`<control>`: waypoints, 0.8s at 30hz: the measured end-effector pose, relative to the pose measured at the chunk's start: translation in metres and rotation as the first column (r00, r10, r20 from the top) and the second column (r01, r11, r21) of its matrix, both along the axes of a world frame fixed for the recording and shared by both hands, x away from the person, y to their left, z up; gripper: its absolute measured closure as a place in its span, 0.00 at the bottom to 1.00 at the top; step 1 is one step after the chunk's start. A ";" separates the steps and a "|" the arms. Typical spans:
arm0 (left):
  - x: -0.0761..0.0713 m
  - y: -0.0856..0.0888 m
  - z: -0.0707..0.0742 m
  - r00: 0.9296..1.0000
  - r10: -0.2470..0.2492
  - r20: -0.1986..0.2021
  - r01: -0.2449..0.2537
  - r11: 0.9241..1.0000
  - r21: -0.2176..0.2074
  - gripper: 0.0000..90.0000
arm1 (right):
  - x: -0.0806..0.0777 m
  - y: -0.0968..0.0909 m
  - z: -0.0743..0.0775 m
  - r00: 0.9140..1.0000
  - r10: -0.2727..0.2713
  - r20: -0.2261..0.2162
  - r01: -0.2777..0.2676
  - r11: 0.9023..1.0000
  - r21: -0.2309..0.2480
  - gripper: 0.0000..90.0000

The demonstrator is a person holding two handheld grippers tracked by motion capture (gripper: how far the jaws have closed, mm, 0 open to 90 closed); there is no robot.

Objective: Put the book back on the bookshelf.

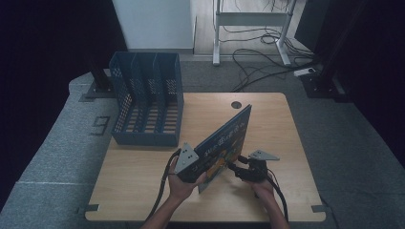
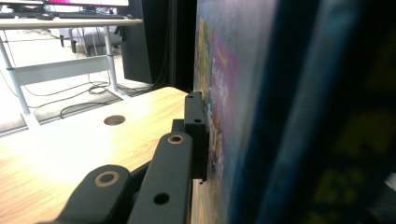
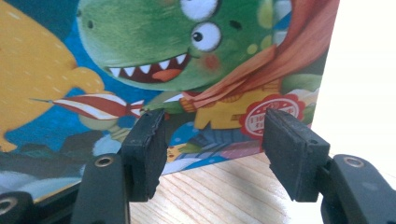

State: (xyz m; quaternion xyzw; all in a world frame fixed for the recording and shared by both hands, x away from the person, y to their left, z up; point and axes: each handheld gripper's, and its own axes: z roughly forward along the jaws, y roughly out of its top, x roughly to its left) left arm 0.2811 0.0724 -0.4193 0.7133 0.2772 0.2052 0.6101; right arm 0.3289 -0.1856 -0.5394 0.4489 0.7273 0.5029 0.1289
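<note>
A picture book point(image 1: 227, 138) with a green cartoon dinosaur on its cover point(image 3: 154, 51) stands on edge, slanting across the middle of the wooden table point(image 1: 267, 124). My left gripper point(image 1: 204, 172) is shut on the book's near lower corner. In the left gripper view one black finger point(image 2: 196, 130) presses flat on the cover point(image 2: 280, 93); the other is hidden behind the book. My right gripper point(image 1: 236, 165) is open just right of the book, pointing at the cover. Its two pads point(image 3: 144, 149) stand apart in front of the cover's lower edge, with nothing between them.
A blue three-slot file holder point(image 1: 148, 100) stands at the table's back left. A round cable hole point(image 1: 236, 104) sits near the far edge. Beyond the table are a white desk frame point(image 1: 250, 19) and cables on the floor.
</note>
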 end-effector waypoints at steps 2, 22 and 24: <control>0.000 0.003 0.002 1.000 -0.001 -0.001 0.001 1.000 -0.019 0.92 | 0.000 0.000 0.000 1.000 0.004 0.000 -0.004 1.000 0.002 0.43; -0.001 0.036 0.030 0.999 0.037 -0.024 -0.039 0.994 -0.102 0.92 | 0.001 -0.023 0.007 0.999 -0.050 0.016 0.049 0.997 0.052 0.43; -0.002 0.038 0.033 0.999 0.040 -0.015 -0.042 0.994 -0.097 0.92 | 0.001 -0.024 0.007 0.998 -0.058 0.017 0.057 0.998 0.036 0.43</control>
